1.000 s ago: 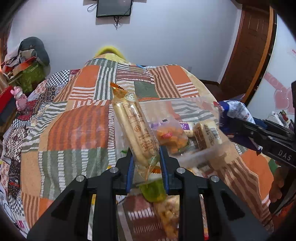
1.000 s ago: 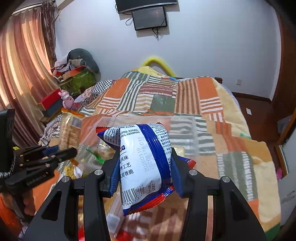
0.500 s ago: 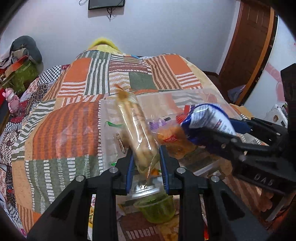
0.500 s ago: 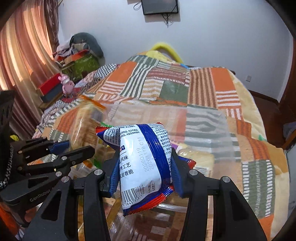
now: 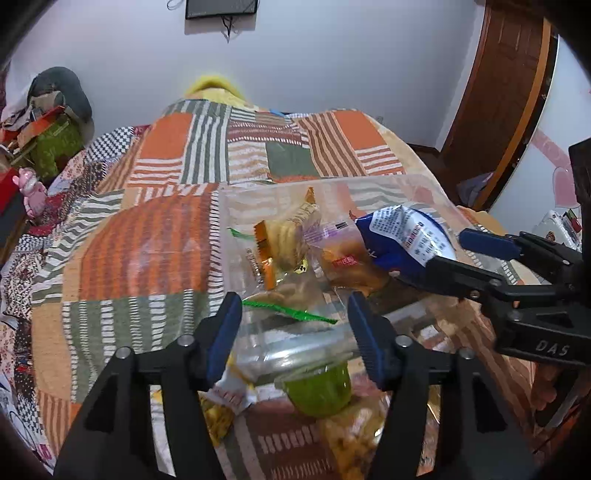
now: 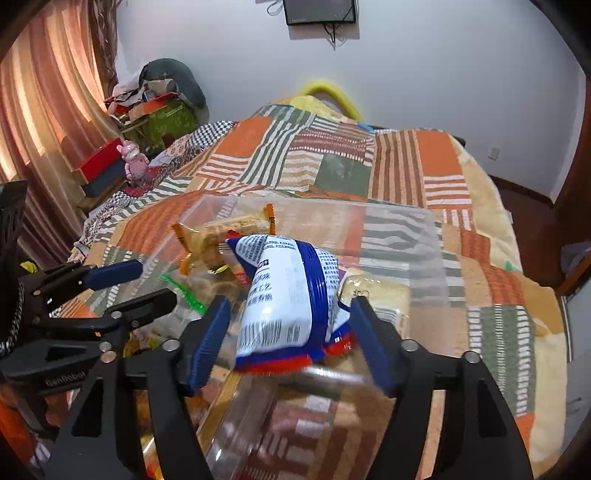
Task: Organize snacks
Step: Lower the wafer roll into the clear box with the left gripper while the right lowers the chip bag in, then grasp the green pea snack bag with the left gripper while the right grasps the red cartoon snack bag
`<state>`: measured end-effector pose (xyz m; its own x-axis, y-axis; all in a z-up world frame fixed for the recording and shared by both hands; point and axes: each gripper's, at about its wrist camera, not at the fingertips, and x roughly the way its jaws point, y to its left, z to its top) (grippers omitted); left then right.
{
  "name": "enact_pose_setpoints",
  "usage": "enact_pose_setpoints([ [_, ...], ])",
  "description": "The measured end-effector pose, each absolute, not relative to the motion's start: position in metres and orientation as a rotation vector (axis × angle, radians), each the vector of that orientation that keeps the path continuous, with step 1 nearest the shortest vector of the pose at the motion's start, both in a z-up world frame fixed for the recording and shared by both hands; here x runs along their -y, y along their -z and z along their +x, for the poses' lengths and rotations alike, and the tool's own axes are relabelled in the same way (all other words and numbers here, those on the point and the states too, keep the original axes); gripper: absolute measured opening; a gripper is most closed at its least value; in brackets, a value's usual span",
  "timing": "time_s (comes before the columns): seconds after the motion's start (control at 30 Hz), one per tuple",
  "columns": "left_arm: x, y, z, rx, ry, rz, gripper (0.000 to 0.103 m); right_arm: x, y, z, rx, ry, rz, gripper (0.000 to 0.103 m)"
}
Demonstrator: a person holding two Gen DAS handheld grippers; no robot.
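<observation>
The blue-and-white snack packet (image 6: 291, 295) sits between the spread fingers of the right gripper (image 6: 290, 334), tilted, its red-edged seam toward the camera; a gap shows on each side, so the gripper is open and not pinching it. The right wrist view is blurred here, and whether the packet already rests on the snacks below cannot be told. In the left wrist view the same packet (image 5: 402, 236) lies at the right side of the clear plastic box (image 5: 369, 192), against an orange-filled clear wrapper (image 5: 345, 262).

To its left in the box lies a long pale biscuit pack with orange ends (image 5: 286, 236), which the right wrist view shows at the far left (image 6: 221, 230). A green strip (image 5: 288, 312) lies across the near part of the box.

The left gripper (image 5: 295, 332) is open, its blue-padded fingers wide apart and empty above the near rim of the box. Only the left wrist view shows what lies nearest: a green jelly cup (image 5: 317, 391) and yellow snack bags (image 5: 218, 413) on the bed. Only the right wrist view shows a pale bread-like pack (image 6: 376, 295) behind the packet on the right.

The box rests on a patchwork quilt (image 5: 147, 236) of orange, green and striped squares. A pink toy (image 6: 133, 158) stands at the left of the bed, and a dark screen (image 6: 319, 11) hangs on the far wall.
</observation>
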<state>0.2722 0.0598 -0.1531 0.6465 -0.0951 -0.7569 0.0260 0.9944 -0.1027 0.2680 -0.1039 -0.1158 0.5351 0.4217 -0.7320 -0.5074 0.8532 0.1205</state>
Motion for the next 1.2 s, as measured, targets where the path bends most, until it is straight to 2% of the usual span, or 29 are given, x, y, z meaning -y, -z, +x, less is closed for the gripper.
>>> enact_pose_setpoints([
  [0.33, -0.068, 0.132, 0.213, -0.855, 0.033, -0.047, 0.076, 0.123, 0.095, 0.219, -0.803, -0.576, -0.124, 0.078],
  [0.4, -0.071, 0.134, 0.198, -0.862, 0.027, -0.056, 0.082, 0.127, 0.095, 0.206, -0.806, -0.583, -0.124, 0.078],
  [0.87, -0.072, 0.179, 0.116, -1.003, 0.036, -0.089, 0.084, 0.139, 0.122, 0.151, -0.889, -0.596, -0.093, 0.079],
  [1.2, -0.061, 0.2, 0.093, -1.085, 0.095, -0.087, 0.084, 0.118, 0.155, 0.138, -0.986, -0.622, -0.08, 0.079],
])
